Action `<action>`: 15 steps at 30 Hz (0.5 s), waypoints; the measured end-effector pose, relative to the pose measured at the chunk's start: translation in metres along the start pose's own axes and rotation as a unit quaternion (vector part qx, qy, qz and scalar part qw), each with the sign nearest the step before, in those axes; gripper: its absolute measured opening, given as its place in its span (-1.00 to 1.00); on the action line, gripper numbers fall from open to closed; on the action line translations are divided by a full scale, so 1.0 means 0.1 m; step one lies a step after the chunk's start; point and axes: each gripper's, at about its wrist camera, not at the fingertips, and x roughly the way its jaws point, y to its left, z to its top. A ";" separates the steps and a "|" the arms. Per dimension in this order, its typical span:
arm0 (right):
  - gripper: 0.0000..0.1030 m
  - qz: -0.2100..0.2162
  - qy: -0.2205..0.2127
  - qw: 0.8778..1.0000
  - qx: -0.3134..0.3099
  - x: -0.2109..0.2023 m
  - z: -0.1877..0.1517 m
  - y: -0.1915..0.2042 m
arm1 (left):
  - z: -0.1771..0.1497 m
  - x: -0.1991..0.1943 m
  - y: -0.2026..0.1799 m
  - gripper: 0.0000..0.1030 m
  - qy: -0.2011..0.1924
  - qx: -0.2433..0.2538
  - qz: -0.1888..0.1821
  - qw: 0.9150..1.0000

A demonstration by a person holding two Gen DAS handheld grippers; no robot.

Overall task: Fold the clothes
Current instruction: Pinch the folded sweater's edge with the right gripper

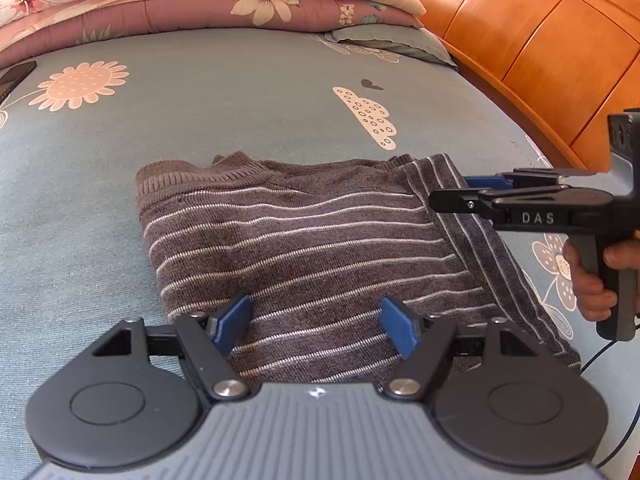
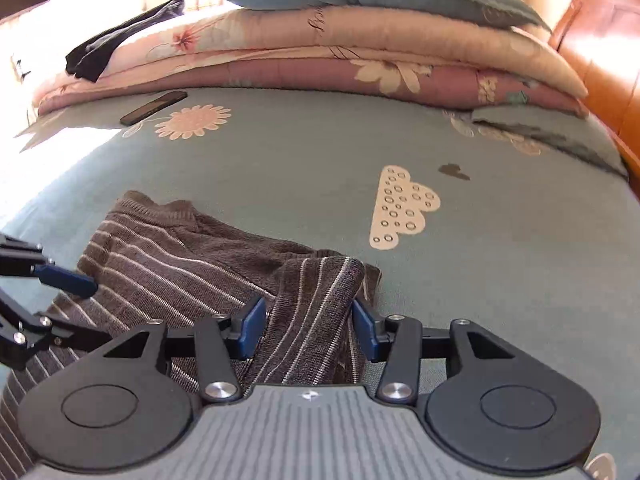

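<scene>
Each view sits just behind its own gripper, low and close over the bed, looking forward along the blue-padded fingers that fill the bottom of the frame. The left wrist view faces up the bed toward the folded quilts (image 1: 200,4) at the top, with the wooden headboard (image 1: 540,40) at upper right. The right wrist view faces much the same way, from further right. Both share the striped sweater (image 1: 304,232) (image 2: 168,264), the cloud print (image 1: 370,116) (image 2: 404,208) and the quilts (image 2: 320,52). Each also catches the other gripper: right gripper (image 1: 472,190) at the left view's right edge, left gripper (image 2: 60,280) at the right view's left edge.
</scene>
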 end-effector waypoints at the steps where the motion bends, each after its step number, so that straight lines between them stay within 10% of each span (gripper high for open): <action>1: 0.03 0.016 0.012 0.999 0.036 0.06 0.01 -0.12 | 0.00 0.00 0.01 0.44 -0.001 -0.003 -0.003 1.000; 9: -0.44 0.101 0.011 0.990 0.101 0.12 0.06 -0.35 | 0.03 -0.08 0.13 0.47 -0.013 -0.040 -0.032 0.999; 15: -0.57 0.081 0.037 0.991 0.100 0.22 0.04 -0.37 | 0.09 -0.18 0.26 0.43 -0.053 -0.078 -0.008 0.995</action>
